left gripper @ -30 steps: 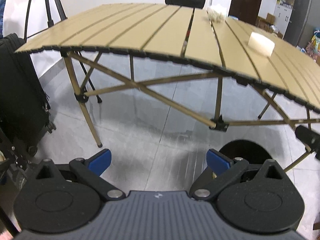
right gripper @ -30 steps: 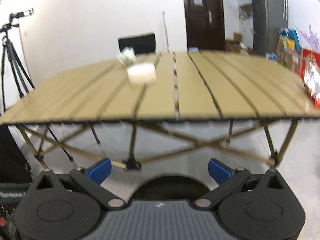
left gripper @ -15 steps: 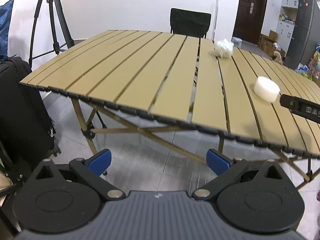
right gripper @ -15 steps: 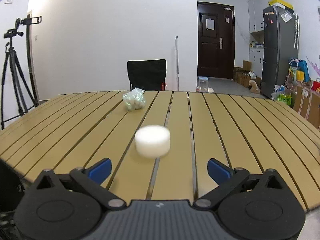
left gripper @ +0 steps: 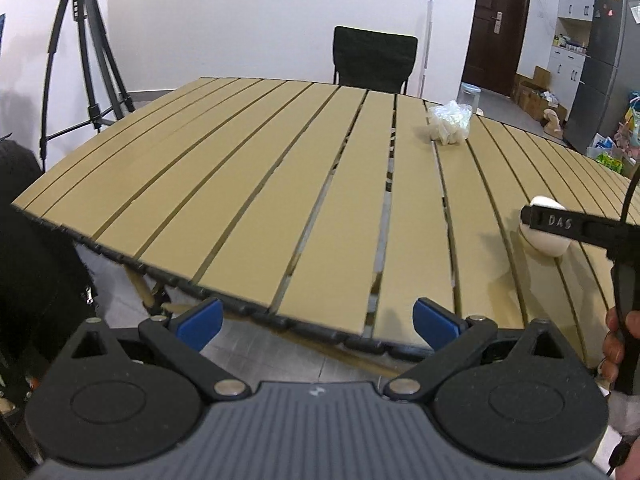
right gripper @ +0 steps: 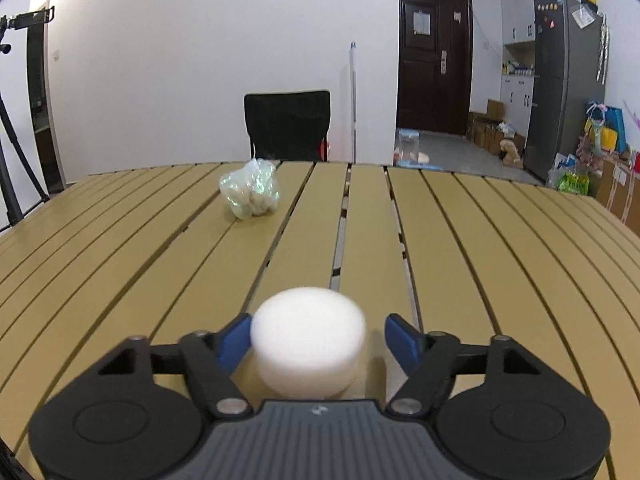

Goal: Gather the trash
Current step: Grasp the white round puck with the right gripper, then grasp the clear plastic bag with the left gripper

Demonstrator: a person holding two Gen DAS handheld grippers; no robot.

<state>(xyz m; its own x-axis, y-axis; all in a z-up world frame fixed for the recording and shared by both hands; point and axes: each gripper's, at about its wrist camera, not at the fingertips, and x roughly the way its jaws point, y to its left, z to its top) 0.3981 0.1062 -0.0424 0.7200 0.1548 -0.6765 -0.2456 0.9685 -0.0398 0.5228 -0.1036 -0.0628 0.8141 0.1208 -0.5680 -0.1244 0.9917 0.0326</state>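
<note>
A white foam puck (right gripper: 308,340) lies on the slatted tan table (right gripper: 120,260). My right gripper (right gripper: 318,340) has the puck between its jaws, which are closing. The left blue pad is at the puck's side; a gap shows by the right pad. In the left wrist view the puck (left gripper: 544,236) sits at the right, half hidden by a right gripper finger (left gripper: 560,224). A crumpled clear plastic bag (right gripper: 250,194) rests farther back on the table, also visible from the left wrist (left gripper: 450,122). My left gripper (left gripper: 316,322) hangs open over the table's near edge (left gripper: 240,304), holding nothing.
A black chair (right gripper: 288,126) stands behind the table's far side. A tripod (left gripper: 84,52) and a black suitcase (left gripper: 32,260) are on the left. A fridge (right gripper: 568,80) and bags line the right wall. A person's hand (left gripper: 616,340) grips the right tool.
Both grippers rose from below the table edge and moved forward over it. The right gripper reached the white puck and its jaws narrowed around it.
</note>
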